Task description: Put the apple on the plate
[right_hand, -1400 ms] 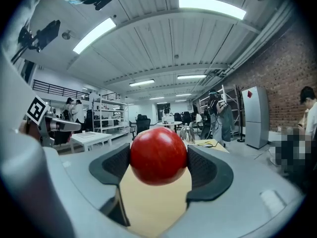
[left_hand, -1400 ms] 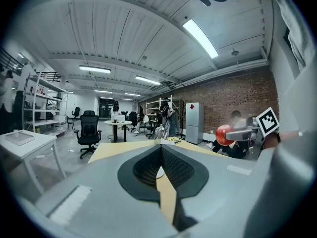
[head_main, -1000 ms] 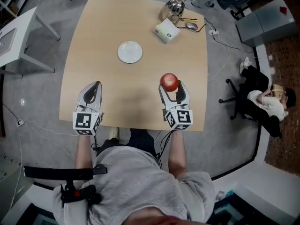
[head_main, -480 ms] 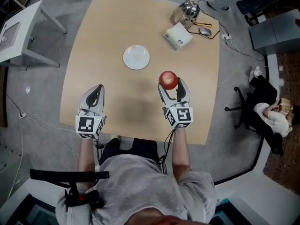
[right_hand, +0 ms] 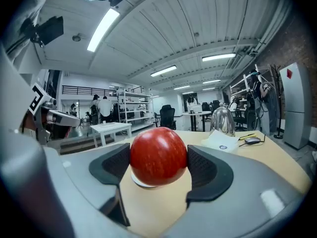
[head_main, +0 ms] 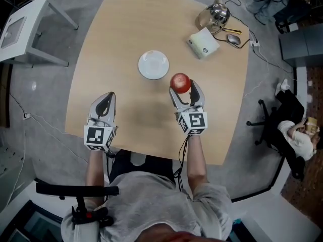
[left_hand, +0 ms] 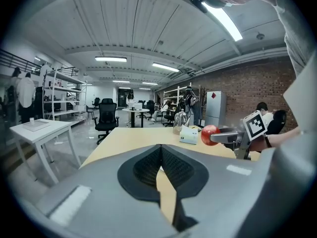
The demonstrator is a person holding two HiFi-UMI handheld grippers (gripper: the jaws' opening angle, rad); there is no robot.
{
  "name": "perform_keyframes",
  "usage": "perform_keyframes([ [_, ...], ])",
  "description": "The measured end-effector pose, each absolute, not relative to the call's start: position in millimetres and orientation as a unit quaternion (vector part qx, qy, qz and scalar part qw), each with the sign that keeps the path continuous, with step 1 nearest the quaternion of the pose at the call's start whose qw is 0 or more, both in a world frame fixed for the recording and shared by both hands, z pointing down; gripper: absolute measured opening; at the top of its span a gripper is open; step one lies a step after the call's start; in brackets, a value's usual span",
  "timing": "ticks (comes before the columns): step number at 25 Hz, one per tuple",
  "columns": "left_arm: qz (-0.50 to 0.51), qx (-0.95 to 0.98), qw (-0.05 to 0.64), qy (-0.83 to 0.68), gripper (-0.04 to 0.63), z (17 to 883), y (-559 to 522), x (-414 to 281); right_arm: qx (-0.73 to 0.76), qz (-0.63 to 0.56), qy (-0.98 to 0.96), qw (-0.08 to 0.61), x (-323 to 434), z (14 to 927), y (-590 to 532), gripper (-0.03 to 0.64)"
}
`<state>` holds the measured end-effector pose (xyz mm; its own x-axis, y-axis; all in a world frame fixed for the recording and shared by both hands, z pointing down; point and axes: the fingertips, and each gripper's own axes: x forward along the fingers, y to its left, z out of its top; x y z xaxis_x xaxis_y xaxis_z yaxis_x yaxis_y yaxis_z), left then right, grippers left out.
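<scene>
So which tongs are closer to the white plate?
Right. The right tongs, holding the apple, are just beside the plate, on its right and a bit nearer the person. The left tongs, shut and empty, are farther off, to the plate's left and well back.

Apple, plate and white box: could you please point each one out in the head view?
apple [head_main: 180,81], head view, top of its red skin
plate [head_main: 153,64], head view, its bare middle
white box [head_main: 204,43], head view, its top face
</scene>
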<state>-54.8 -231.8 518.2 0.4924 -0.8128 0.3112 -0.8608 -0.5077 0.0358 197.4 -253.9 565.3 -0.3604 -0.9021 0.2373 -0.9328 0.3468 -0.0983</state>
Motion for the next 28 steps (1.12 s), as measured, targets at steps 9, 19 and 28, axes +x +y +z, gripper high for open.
perform_keyframes([
  [9,0.136,0.855,0.101,-0.490,0.018,533.4,-240.2,-48.2,0.529,0.100,-0.838,0.086,176.2,591.0,-290.5,0.367],
  [19,0.145,0.851,0.110,-0.492,0.018,549.2,-245.7,-50.3,0.506,0.107,-0.850,0.098,157.9,620.5,-320.6,0.367],
  [28,0.154,0.848,0.126,-0.491,0.018,568.7,-249.1,-46.2,0.489,0.123,-0.857,0.102,140.1,649.7,-339.0,0.367],
])
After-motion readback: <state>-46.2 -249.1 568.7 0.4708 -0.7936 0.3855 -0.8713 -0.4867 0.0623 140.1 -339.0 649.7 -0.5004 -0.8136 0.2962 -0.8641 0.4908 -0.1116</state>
